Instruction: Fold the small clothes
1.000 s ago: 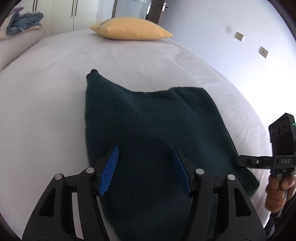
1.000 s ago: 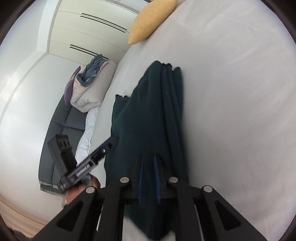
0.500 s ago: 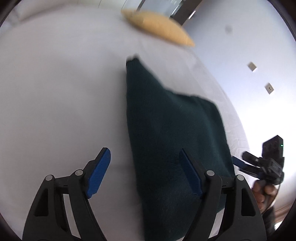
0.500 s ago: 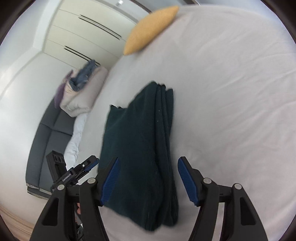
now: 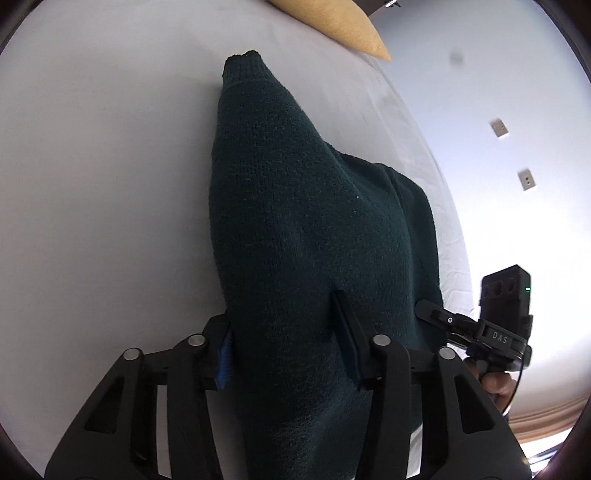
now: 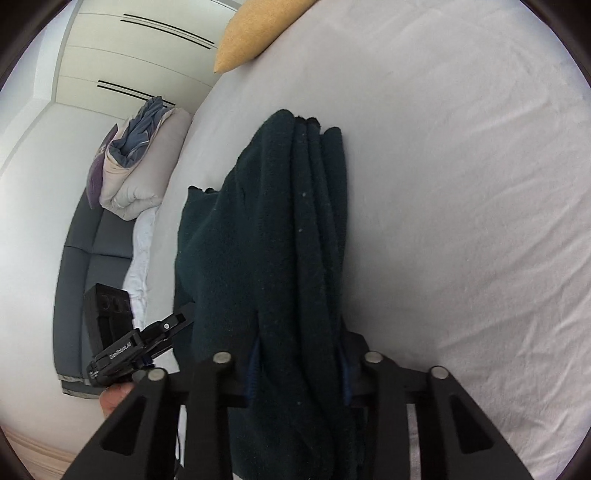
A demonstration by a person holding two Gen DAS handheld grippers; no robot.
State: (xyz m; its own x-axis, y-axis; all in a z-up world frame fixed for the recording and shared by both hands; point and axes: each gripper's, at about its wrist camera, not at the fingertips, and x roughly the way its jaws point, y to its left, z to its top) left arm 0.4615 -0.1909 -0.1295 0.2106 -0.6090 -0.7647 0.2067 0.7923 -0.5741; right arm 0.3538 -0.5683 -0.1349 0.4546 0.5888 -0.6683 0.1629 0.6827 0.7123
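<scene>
I see a dark green knitted garment [image 5: 314,236], folded into several thick layers, lying on a wide bed covered with a smooth white sheet [image 5: 103,184]. The garment is my landmark for everything else.

From the left wrist camera, my left gripper [image 5: 286,339] is at the near end of the garment. Its two black fingers with blue pads [image 5: 223,354] sit on either side of the knit and press into it, so the gripper is pinching the bundle, with cloth bulging up between the jaws. The garment narrows away from the gripper to a ribbed tip [image 5: 242,61] at its far end. Beyond that tip, at the head of the bed, lies a mustard-yellow textured cushion [image 5: 332,22].

To the right of the garment in this view, my right gripper [image 5: 428,310] reaches in at the garment's edge, its black handle held by a hand [image 5: 495,382].

From the right wrist camera, the right gripper [image 6: 299,369] is also clamped on the garment: the stacked folds [image 6: 280,240] run between its fingers, which squeeze them from both sides. Here the garment's layered edges show as parallel ridges stretching away across the sheet [image 6: 461,184]. The left gripper [image 6: 173,325] appears to the left of the garment, touching its side. Further left, off the bed, is a dark grey sofa [image 6: 92,243] carrying a heap of pale beige, blue and purple bedding [image 6: 136,162], and behind it stand white wardrobe doors [image 6: 129,48]. The yellow cushion [image 6: 255,29] lies beyond the garment's far end.
</scene>
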